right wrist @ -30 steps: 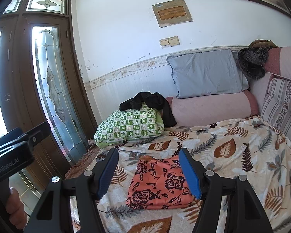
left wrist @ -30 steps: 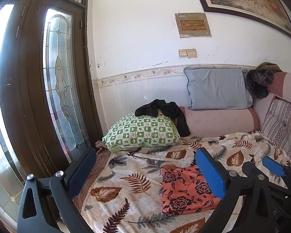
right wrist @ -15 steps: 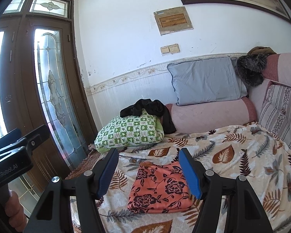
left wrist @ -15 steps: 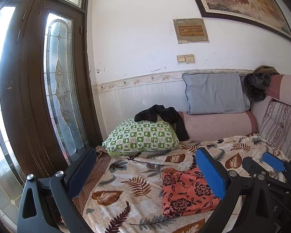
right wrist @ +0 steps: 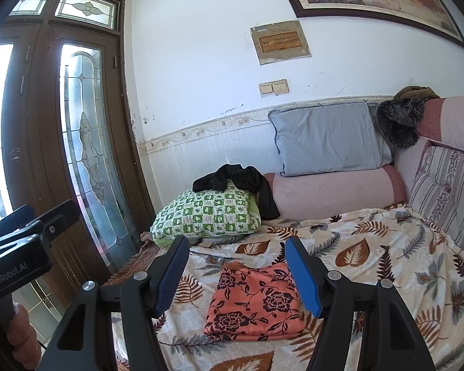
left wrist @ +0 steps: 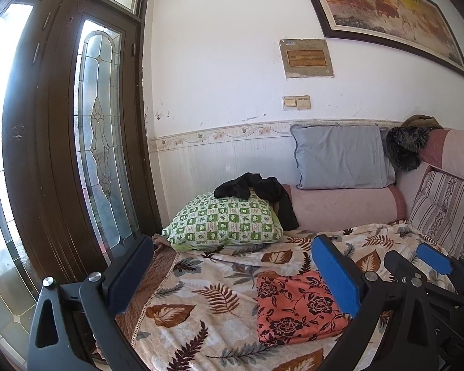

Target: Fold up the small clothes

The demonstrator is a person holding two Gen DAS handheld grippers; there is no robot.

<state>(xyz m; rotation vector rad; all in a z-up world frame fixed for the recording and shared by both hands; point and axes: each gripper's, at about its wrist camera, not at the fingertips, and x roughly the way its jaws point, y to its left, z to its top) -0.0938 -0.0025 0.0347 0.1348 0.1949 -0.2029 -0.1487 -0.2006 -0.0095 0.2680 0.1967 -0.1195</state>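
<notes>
Far left stands the tall dark-brown wooden door with leaded patterned glass, daylight pouring through it. In front of it, in the right wrist view, a hand grips the black handle of the left gripper, held up off the bed. Its blue-padded jaws stand wide apart with nothing between the pads, only bedding seen beyond them.

Moving along to the bed: a cream blanket printed with brown and grey leaves covers it, its left edge running beside the door. At the blanket's far left corner lies a green-and-white checked pillow, and draped over the top of that pillow is a crumpled black garment, one end hanging down its right side.

Next, the task's piece: a folded orange cloth with a dark floral print lies flat on the leaf blanket, near the front edge and a little left of the middle, well clear of the checked pillow.

The right gripper hangs above it, jaws partly open, gripping nothing; the folded cloth shows through the gap, untouched.

Further right, against the white wall, a pink bolster carries a grey-blue pillow, with a dark furry item at the far right corner and a striped cushion along the right edge.
</notes>
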